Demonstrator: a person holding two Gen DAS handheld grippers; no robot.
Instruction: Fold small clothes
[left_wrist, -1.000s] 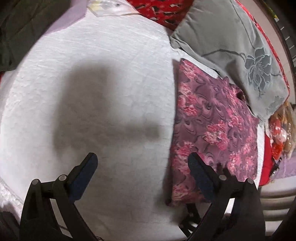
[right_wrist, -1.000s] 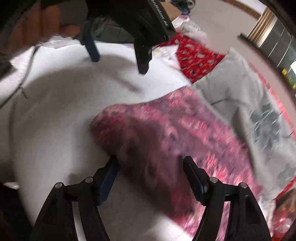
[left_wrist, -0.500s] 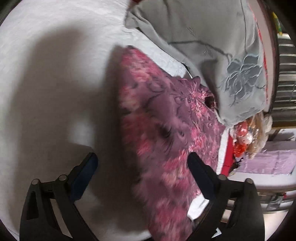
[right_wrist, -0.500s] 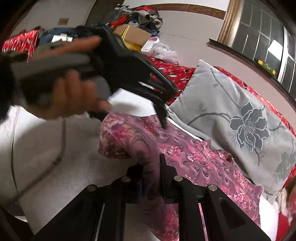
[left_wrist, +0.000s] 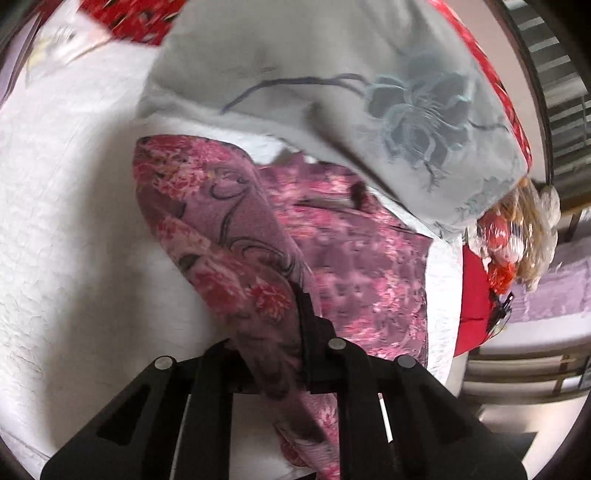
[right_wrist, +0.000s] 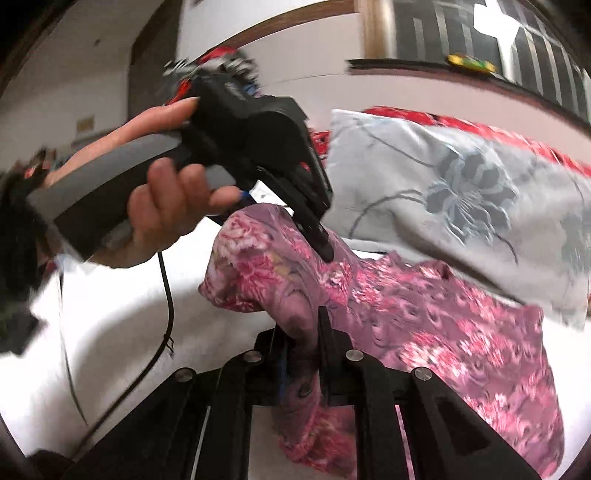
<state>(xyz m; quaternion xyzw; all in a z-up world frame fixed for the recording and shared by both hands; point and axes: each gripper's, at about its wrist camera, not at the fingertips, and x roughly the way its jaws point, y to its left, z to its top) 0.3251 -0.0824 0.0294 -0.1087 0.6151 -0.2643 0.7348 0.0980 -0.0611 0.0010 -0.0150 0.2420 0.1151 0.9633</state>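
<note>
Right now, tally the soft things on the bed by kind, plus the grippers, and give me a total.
Floral garments: 1, the pink-purple garment, pinched by both grippers.
Grey pillows: 1, the flower-print pillow beside it.
Grippers: 2, the left gripper and right gripper, both shut on cloth.
Total: 4.
</note>
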